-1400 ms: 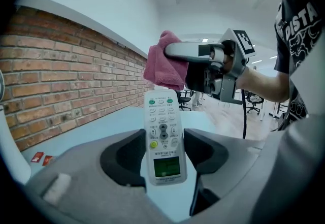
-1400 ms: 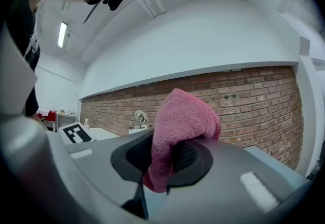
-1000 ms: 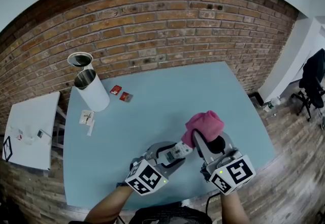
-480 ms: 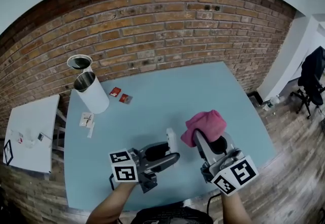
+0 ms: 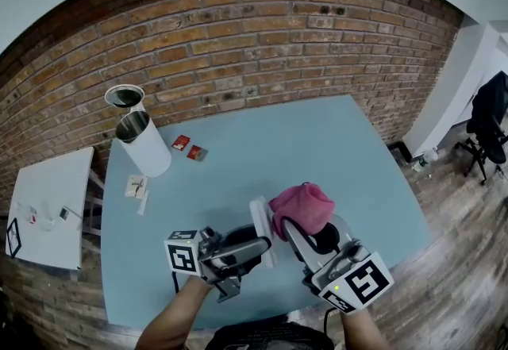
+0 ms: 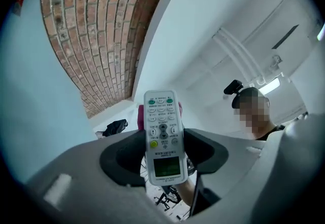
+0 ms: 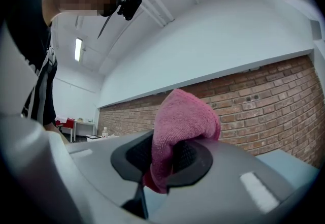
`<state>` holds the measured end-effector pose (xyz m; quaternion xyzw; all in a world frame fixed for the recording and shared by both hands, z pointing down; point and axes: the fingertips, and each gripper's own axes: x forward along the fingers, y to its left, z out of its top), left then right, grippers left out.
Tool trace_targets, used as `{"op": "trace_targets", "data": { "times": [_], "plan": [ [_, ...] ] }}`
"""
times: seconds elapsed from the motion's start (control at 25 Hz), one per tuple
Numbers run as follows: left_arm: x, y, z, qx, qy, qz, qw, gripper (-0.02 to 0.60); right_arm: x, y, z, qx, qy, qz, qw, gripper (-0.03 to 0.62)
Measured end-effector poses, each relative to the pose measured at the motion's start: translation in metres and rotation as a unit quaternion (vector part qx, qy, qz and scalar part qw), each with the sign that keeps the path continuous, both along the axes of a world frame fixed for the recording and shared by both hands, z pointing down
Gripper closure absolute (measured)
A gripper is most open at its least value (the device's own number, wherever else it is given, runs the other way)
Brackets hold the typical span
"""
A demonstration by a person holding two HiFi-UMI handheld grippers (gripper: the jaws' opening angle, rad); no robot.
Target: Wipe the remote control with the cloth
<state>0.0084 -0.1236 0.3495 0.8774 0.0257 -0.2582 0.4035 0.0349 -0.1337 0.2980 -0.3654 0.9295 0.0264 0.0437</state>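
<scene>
1. Two grippers meet over the near half of the table. The left gripper (image 6: 163,153) has its jaws clamped on the long sides of a white, slim plastic remote control (image 6: 163,135), gripping its lower half by the small green screen.
2. The right gripper (image 7: 170,159) is closed on a bunched pink terry cloth (image 7: 184,124), whose rounded top stands above the jaws.
3. From the head view, the remote control (image 5: 260,223) stands on edge, lifted off the table, with the cloth (image 5: 302,208) pressed against its right side. Pink shows past both of its long edges in the left gripper view.
4. The left gripper (image 5: 264,248) is rolled onto its side and tilted upward. The right gripper (image 5: 304,236) lies nearly level.
5. The light blue table (image 5: 262,150) is bare from the grippers to the red brick wall (image 5: 238,47). A white cylindrical canister (image 5: 144,142) sits at the far left corner, well apart.
6. The remote control's button print is too small to read.
</scene>
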Motion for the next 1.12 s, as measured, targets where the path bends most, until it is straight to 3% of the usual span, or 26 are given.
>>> {"op": "trace_targets", "data": {
  "times": [0.44,0.76,0.96,1.12],
  "plan": [
    [0.016,0.016,0.017,0.032,-0.073,0.024,0.9965,0.345,0.005,-0.004,-0.005,0.009,0.009,0.011,1.0,0.531],
    [0.025,0.026,0.023,0.042,-0.101,0.044,0.993,0.345,0.011,-0.007,-0.015,0.029,0.021,0.023,0.999,0.531],
    [0.028,0.034,0.022,0.04,-0.091,0.065,0.993,0.345,0.012,-0.007,-0.018,0.033,0.02,0.023,0.999,0.531],
    [0.024,0.041,0.008,0.03,-0.039,0.089,0.9948,0.345,0.023,-0.018,-0.018,0.008,-0.017,0.041,0.999,0.531]
  ]
}}
